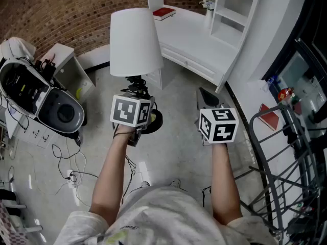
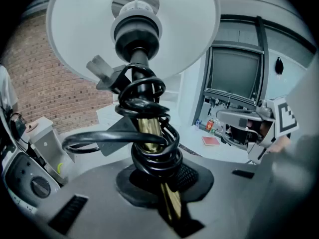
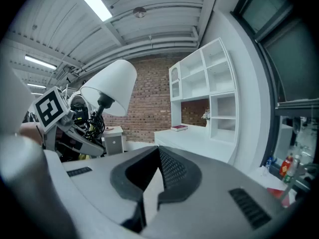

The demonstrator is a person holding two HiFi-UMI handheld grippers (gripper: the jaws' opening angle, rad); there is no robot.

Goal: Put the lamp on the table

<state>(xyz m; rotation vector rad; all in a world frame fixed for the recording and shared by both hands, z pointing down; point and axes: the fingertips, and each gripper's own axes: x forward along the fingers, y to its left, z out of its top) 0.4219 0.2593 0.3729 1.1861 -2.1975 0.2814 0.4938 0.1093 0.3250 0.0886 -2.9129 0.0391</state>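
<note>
Lamp (image 1: 135,42), white shade, brass stem (image 2: 149,128) wound with black cord (image 2: 149,156): carried in the air over the floor, short of the front edge of the white table (image 1: 204,45), which bears a red book (image 1: 164,13) near its far edge. Left gripper (image 2: 160,178): claw pinching the brass stem at the cord coil, the lamp's black base (image 1: 156,120) showing just beside the marker cube. Right gripper (image 3: 158,156): claw pressed together with nothing in it, held beside the left and apart from the lamp
</note>
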